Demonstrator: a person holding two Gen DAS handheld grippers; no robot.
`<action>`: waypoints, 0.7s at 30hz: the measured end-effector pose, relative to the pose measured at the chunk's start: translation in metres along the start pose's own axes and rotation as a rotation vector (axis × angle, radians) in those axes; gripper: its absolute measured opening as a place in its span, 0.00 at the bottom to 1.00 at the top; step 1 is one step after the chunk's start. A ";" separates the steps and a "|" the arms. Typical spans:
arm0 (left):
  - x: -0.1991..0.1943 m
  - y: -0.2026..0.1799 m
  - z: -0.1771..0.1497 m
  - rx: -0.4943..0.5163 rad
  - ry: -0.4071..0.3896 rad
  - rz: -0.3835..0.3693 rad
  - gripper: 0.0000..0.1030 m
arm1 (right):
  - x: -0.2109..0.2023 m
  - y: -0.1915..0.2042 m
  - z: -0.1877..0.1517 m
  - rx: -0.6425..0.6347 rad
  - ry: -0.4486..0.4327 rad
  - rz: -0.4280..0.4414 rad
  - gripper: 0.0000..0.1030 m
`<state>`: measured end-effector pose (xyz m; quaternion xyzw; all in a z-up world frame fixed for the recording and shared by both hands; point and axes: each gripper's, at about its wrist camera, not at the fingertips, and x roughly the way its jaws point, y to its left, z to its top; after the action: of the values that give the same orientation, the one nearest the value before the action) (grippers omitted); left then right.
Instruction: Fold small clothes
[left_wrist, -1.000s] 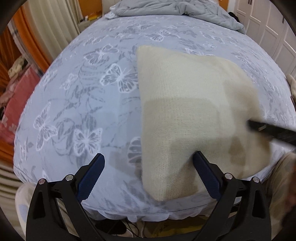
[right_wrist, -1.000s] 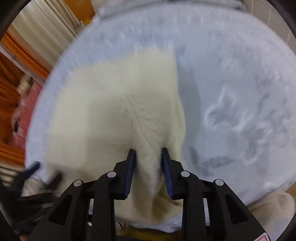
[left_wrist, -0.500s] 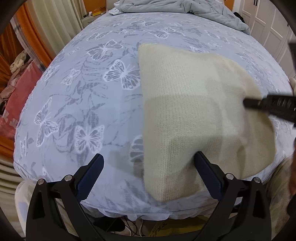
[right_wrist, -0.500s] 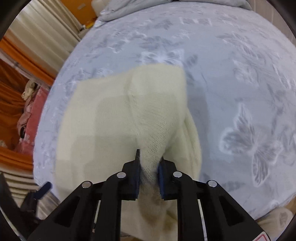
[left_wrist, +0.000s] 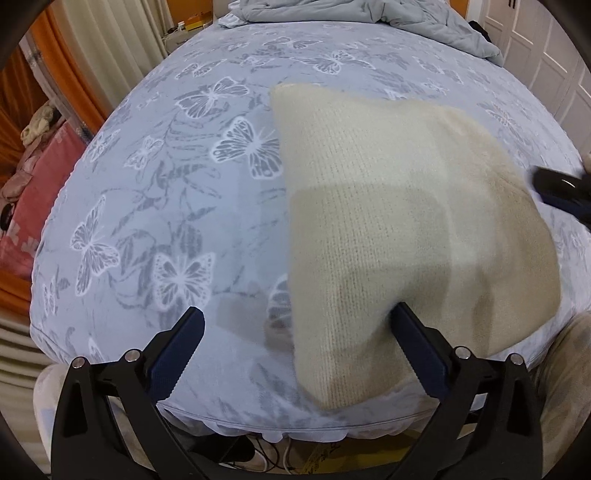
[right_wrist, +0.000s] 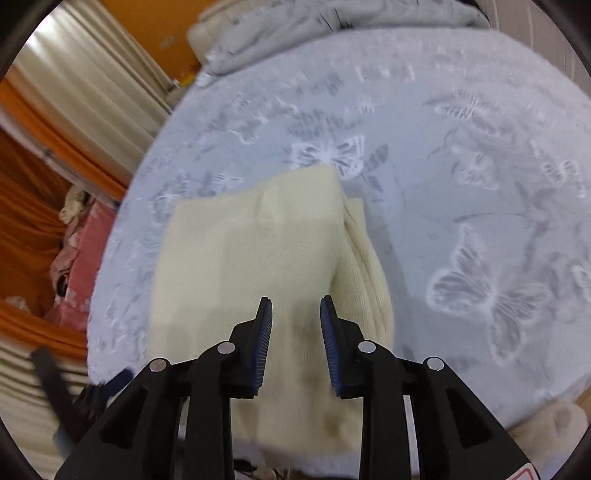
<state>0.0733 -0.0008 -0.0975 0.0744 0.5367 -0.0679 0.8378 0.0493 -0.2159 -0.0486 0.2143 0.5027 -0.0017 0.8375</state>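
Note:
A cream knitted garment (left_wrist: 399, 236) lies folded on the blue butterfly-print bed (left_wrist: 177, 192), near its front edge. My left gripper (left_wrist: 295, 332) is wide open and empty, its right finger at the garment's near left corner. In the right wrist view the garment (right_wrist: 251, 266) has a flap folded over its right side. My right gripper (right_wrist: 295, 314) is open and empty just above it. The right gripper also shows at the right edge of the left wrist view (left_wrist: 561, 192).
A crumpled grey duvet (left_wrist: 369, 14) lies at the far end of the bed. Pink bedding (left_wrist: 33, 199) and orange curtains (right_wrist: 22, 229) are to the left. White cupboard doors (left_wrist: 546, 48) stand at the far right.
My right gripper was shut on a fold of the garment, laid it over and has now opened and let go. My left gripper has stayed open and almost still.

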 end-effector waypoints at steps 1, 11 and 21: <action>0.000 0.000 0.000 -0.006 0.001 0.000 0.96 | 0.004 -0.001 -0.008 -0.016 0.028 -0.022 0.24; -0.013 -0.006 -0.001 0.027 -0.010 0.041 0.95 | 0.009 0.007 -0.026 -0.052 0.047 -0.089 0.23; -0.014 -0.004 -0.009 0.009 -0.004 0.047 0.95 | 0.020 -0.006 -0.038 -0.040 0.078 -0.142 0.27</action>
<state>0.0587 -0.0027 -0.0883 0.0907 0.5327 -0.0508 0.8399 0.0257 -0.2037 -0.0827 0.1611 0.5487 -0.0426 0.8193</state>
